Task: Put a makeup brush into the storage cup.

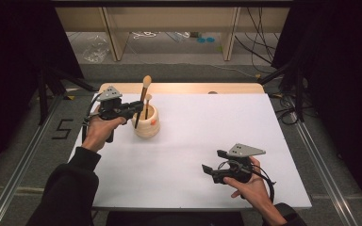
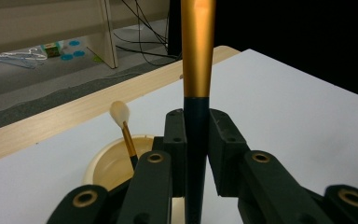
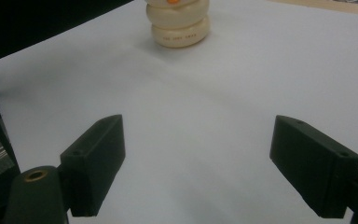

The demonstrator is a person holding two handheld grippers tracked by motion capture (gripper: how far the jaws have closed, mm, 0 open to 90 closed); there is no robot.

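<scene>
- Two makeup brushes show in the high view, left of centre: a tall brush [image 1: 142,99] clamped in the left gripper [image 1: 136,108] and leaning over the cream holder [image 1: 147,123], and a short brush [image 1: 147,104] standing inside that holder. The right gripper [image 1: 211,170] hangs at lower right above the white table [image 1: 207,127], jaws spread and holding nothing.
- Left gripper view: the jaws pinch the tall brush's dark handle [image 2: 196,154] just below its gold ferrule [image 2: 197,46], which runs out of the top of the frame. The short brush [image 2: 123,128] rests in the holder [image 2: 103,163] at lower left. The brush looks light, stiff and smooth, so it may slip; the narrow handle seems the right place to hold, sparing the soft bristles.
- Right gripper view: jaws wide apart over bare table; the holder [image 3: 181,24] sits at top centre, well away.
</scene>
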